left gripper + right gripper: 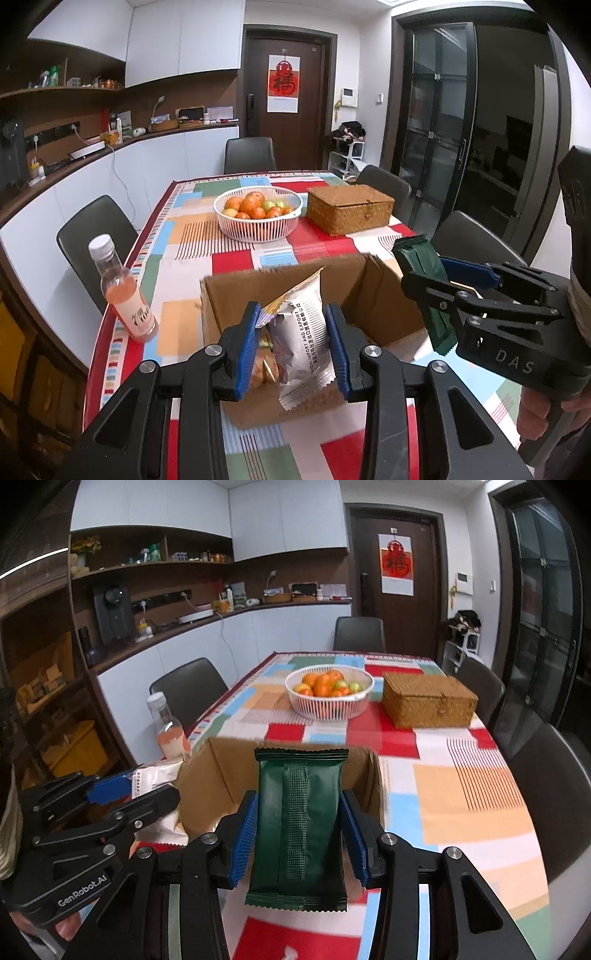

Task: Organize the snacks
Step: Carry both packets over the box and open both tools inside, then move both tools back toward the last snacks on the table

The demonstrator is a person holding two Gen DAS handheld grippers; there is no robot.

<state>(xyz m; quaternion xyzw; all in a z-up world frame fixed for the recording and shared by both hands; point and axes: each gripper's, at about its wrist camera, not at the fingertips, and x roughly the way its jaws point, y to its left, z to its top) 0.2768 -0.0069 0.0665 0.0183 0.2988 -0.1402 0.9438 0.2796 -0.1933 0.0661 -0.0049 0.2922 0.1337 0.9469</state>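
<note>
While over cardboard box (369,295) at frame centre: left claw (293,347) clamped on silver snack pkt (301,332), right claw (299,834) clamped on green pkt (299,823). Some snacks inside already; both pkts not yet dropped.

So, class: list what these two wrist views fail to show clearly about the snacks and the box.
- Cardboard box contents: left wrist view, hidden behind the silver packet.
- Green packet front label: right wrist view, only its seamed back faces the camera.
- Box interior: right wrist view, blocked by the green packet.
</note>
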